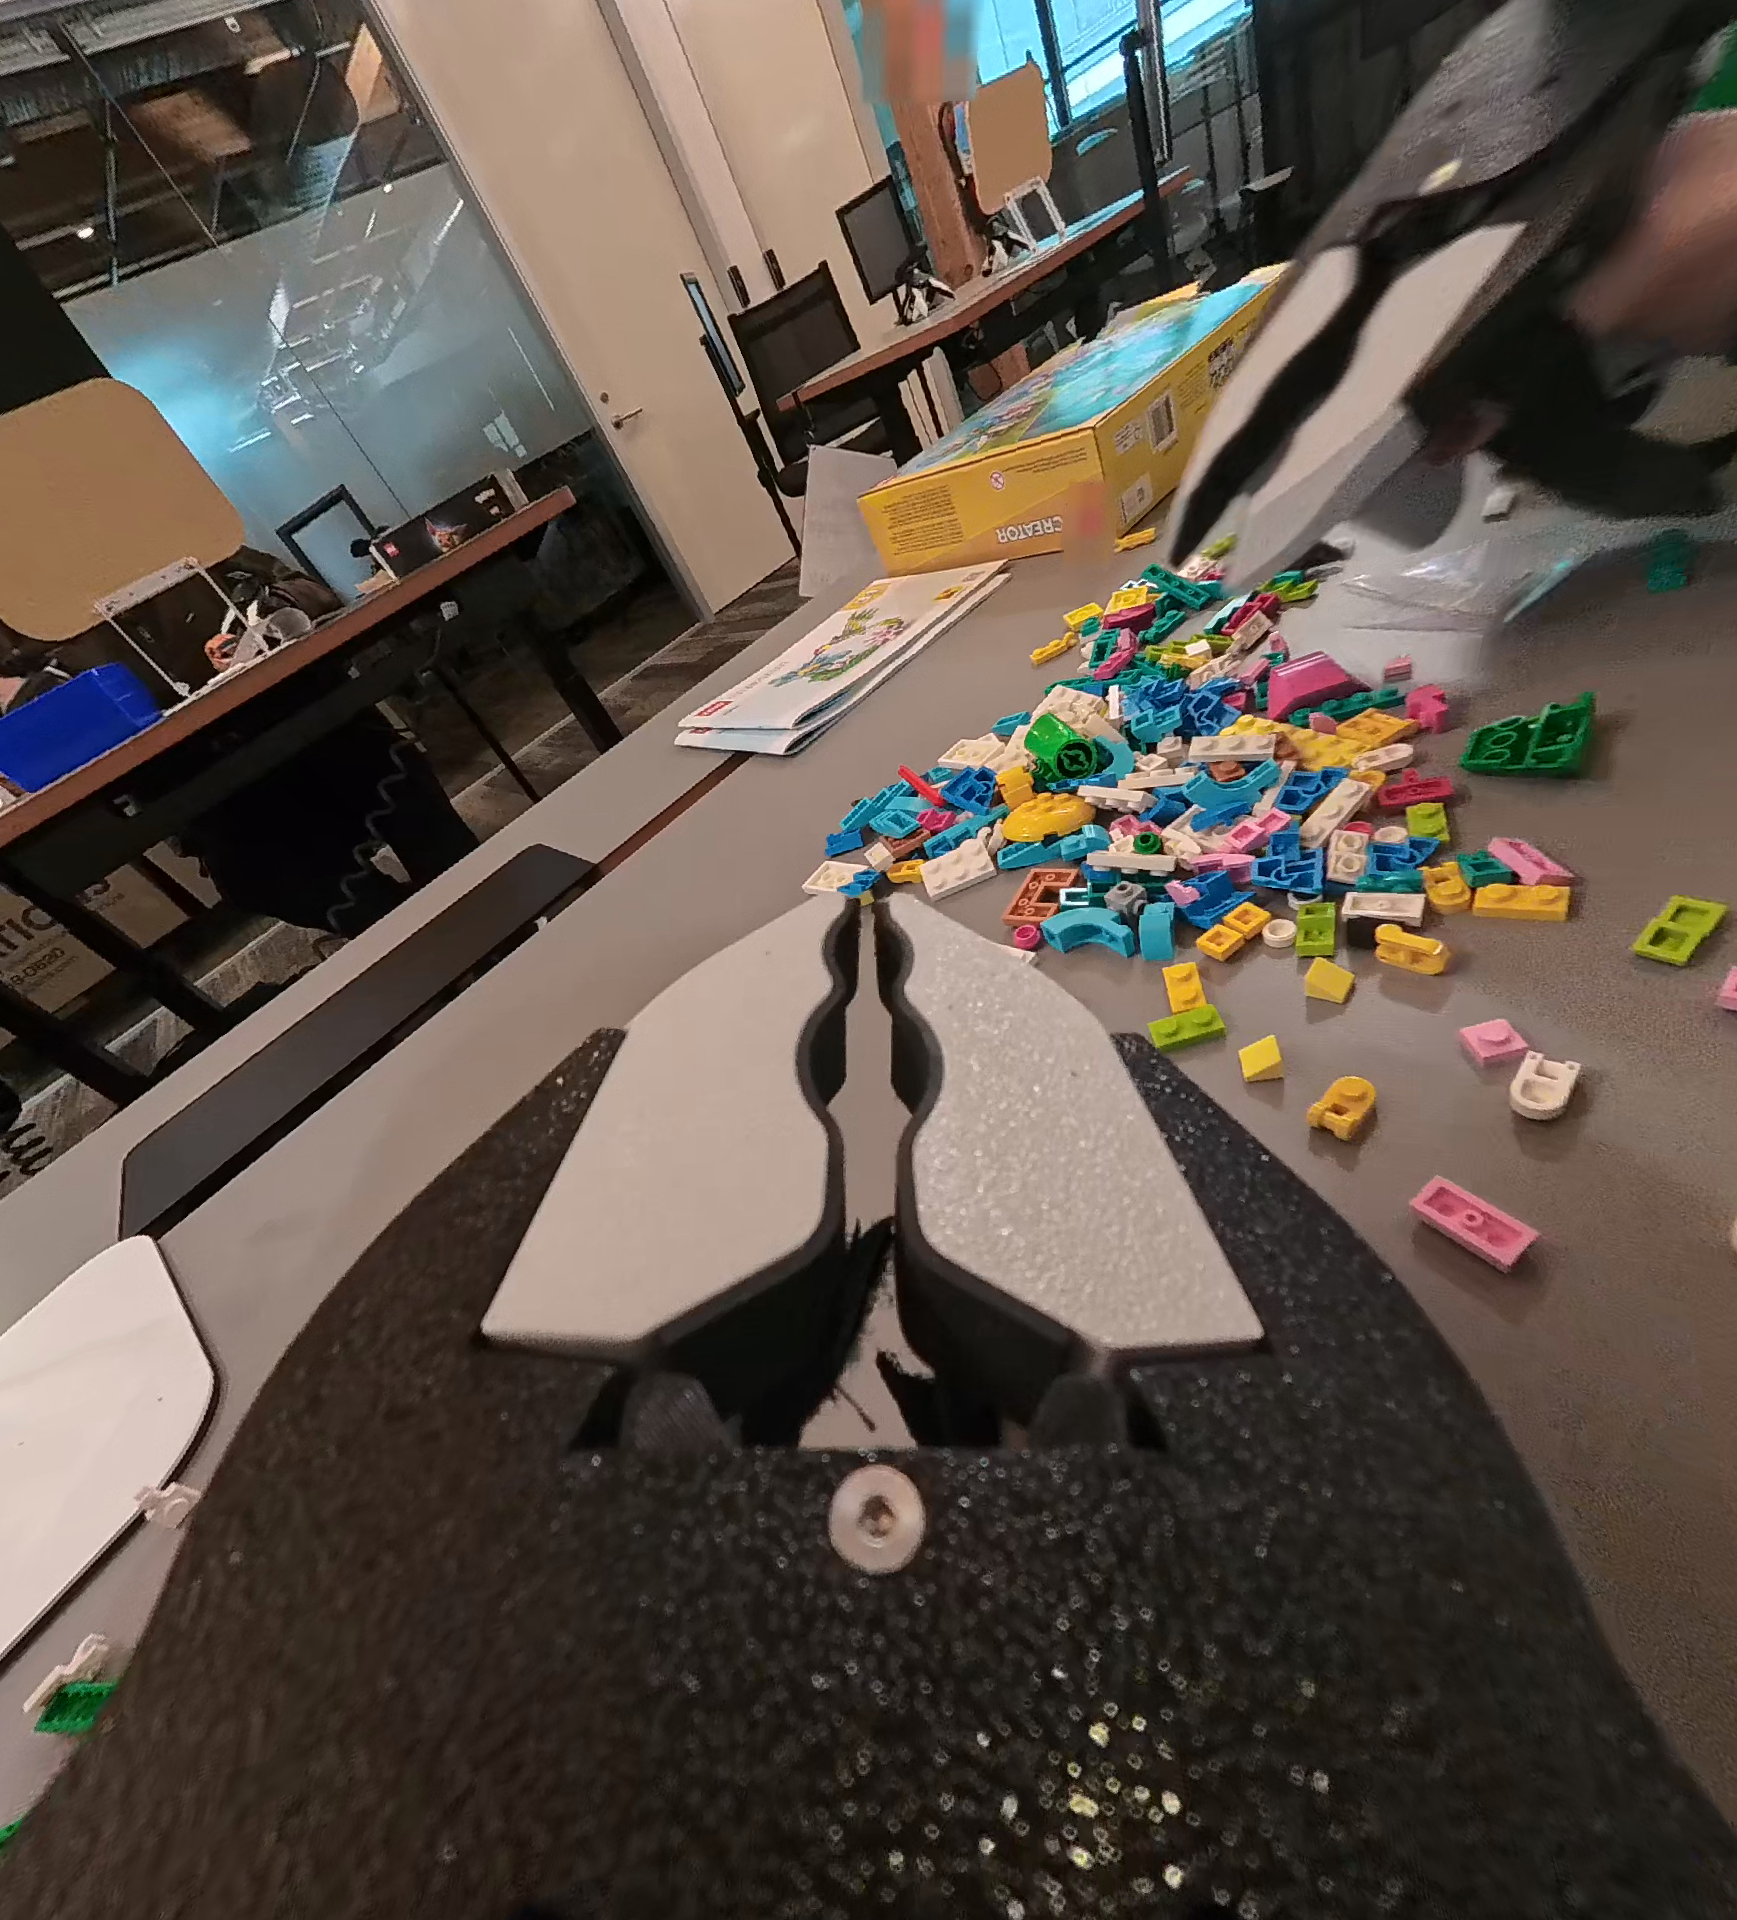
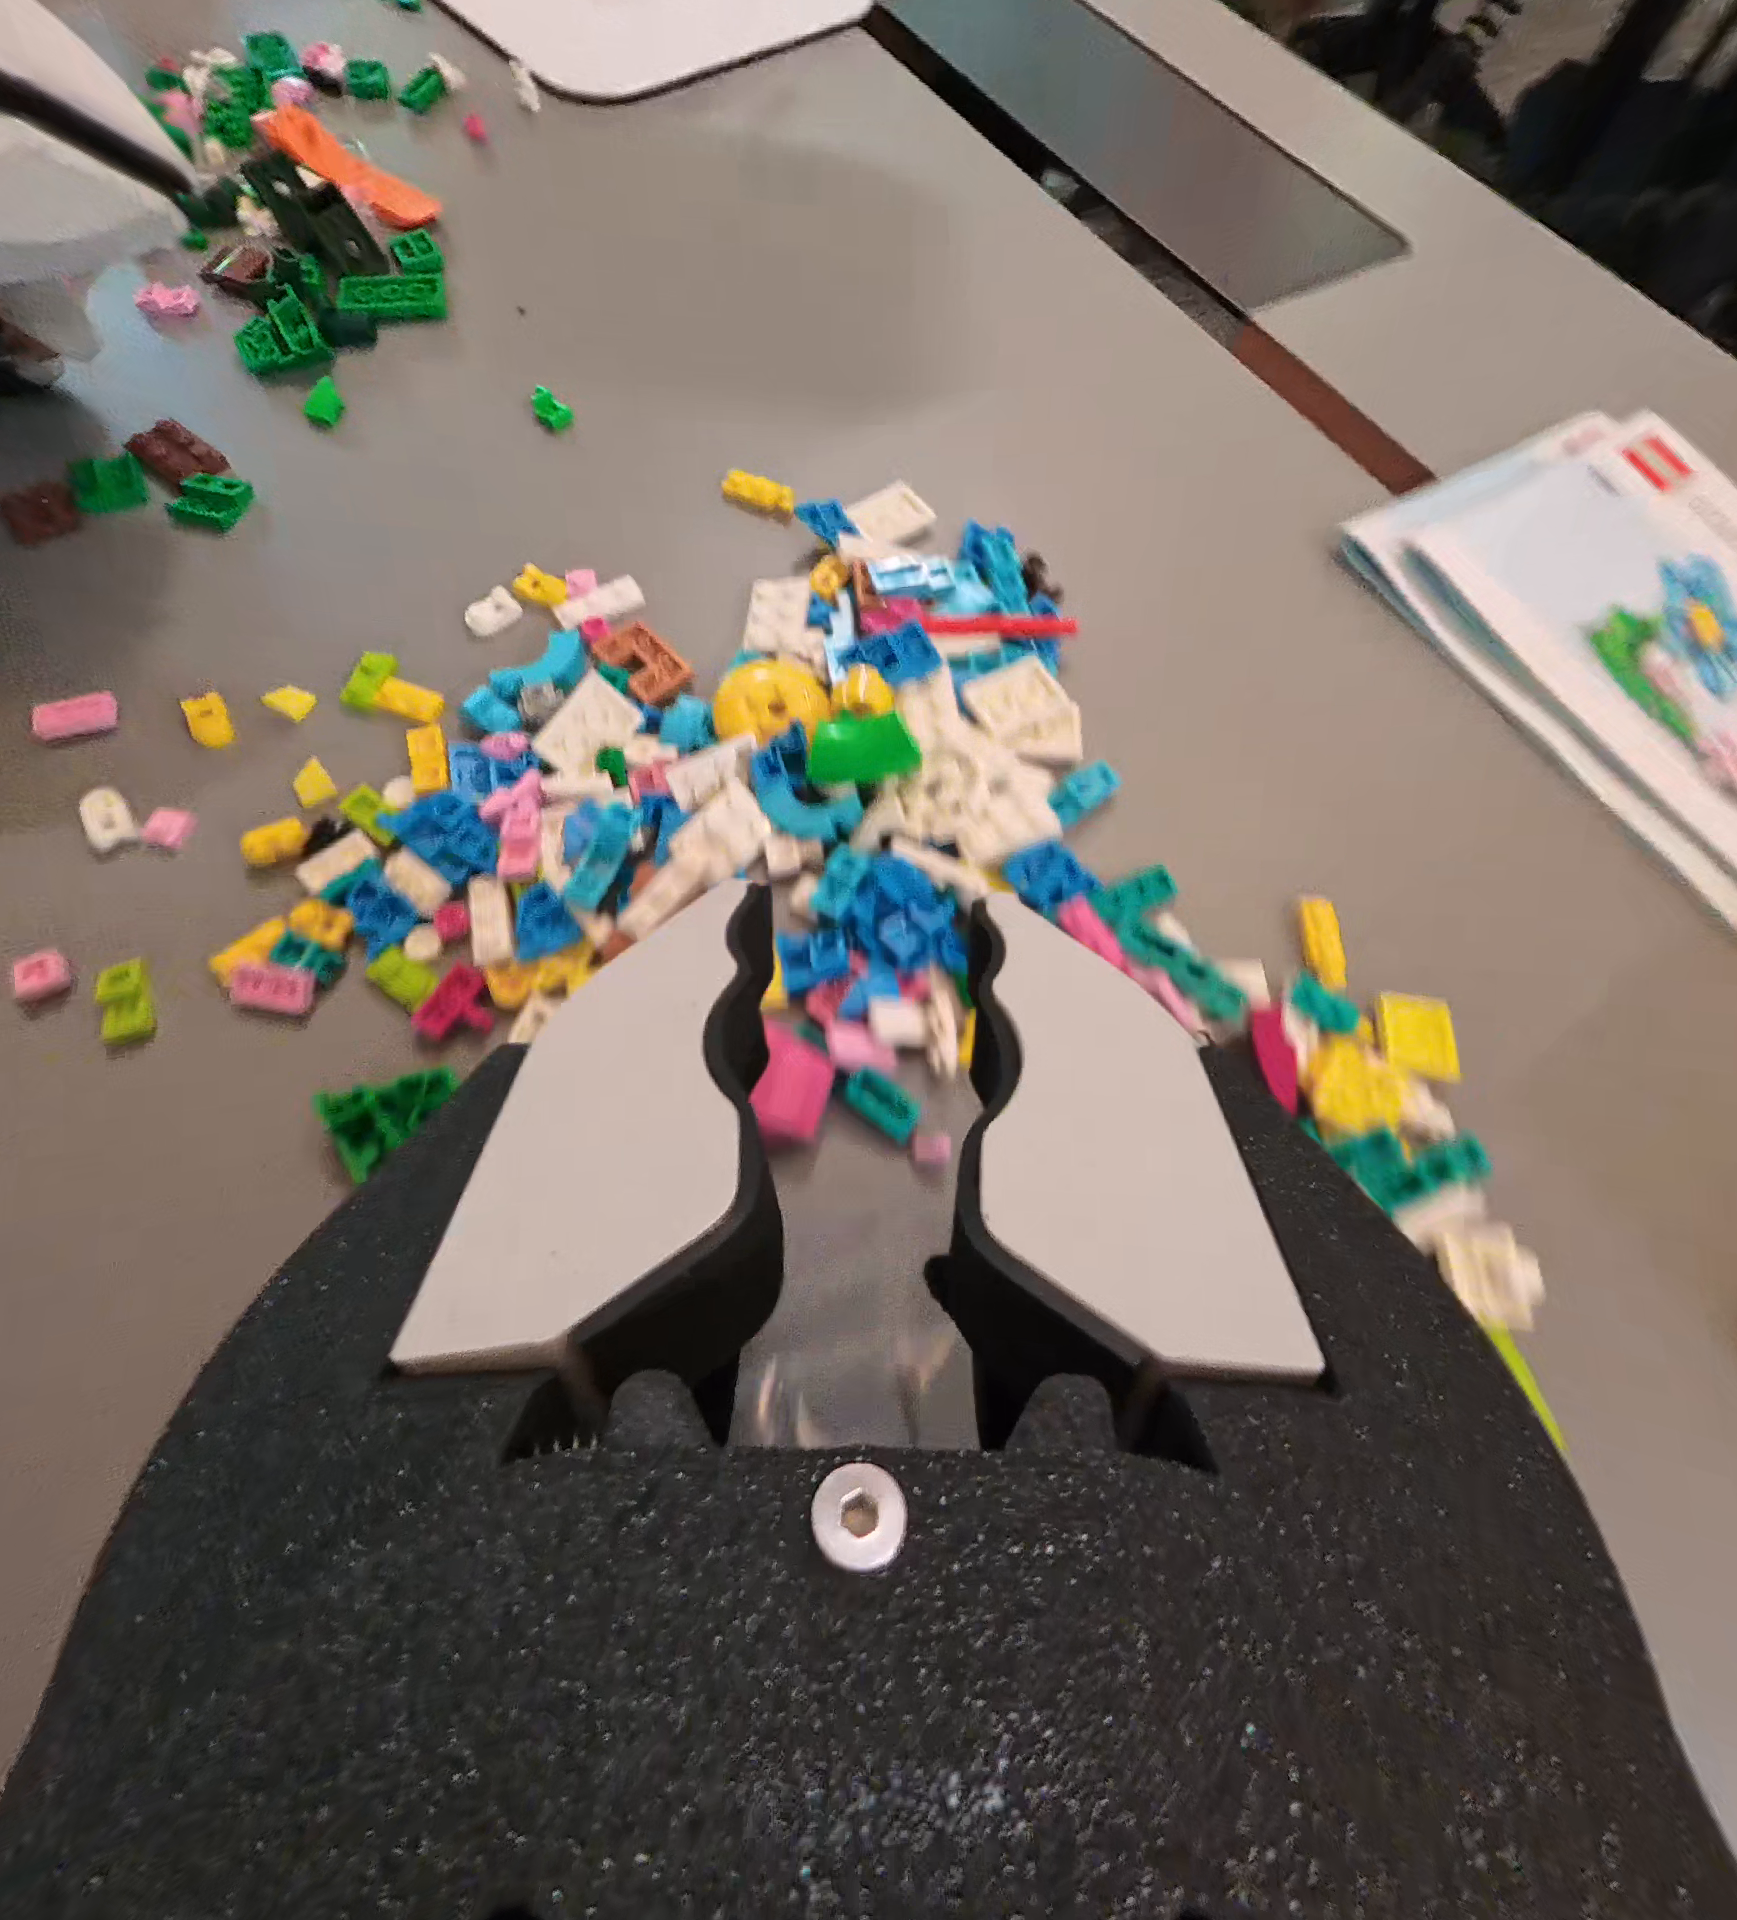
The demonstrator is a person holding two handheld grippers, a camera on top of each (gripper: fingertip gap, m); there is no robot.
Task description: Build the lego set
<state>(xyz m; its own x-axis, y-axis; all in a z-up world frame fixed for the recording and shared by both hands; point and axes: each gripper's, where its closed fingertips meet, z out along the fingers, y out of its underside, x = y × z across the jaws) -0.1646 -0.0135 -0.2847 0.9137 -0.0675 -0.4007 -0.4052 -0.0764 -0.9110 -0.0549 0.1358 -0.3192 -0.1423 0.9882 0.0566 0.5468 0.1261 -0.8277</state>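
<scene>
Setting: an office with glass partitions and rows of work tables; we work at a grey desk [image 1: 1466,1403].

Item 1, lego pile [image 2: 739,790]: loose pieces in blue, white, yellow, pink, teal and lime, heaped mid-desk, with strays scattered toward the near edge. On top we note a bright green curved piece [image 2: 859,748], a yellow dome [image 2: 765,701] just beside it, and a thin red bar [image 2: 999,625] on the pile's far side.

Item 2, green and brown pieces [image 2: 324,281]: a second, smaller group, well apart from the main pile, toward the desk's far left corner in the right wrist view, with an orange piece [image 2: 355,171] among them.

Item 3, left gripper [image 1: 866,914]: our left claw is closed, fingertips nearly touching, nothing between them; it hangs above the desk just short of the pile's edge.

Item 4, right gripper [image 2: 869,904]: our right claw stands open, its tips over the near side of the pile, gripping nothing. The view is blurred.

Item 5, instruction booklets [image 1: 843,665]: stacked near the desk's edge, beside the pile.

Item 6, yellow box [image 1: 1040,468]: lying flat beyond the booklets, toward the far end of the desk.

Item 7, white board [image 1: 53,1455]: at the desk's near left corner in the left wrist view.
</scene>
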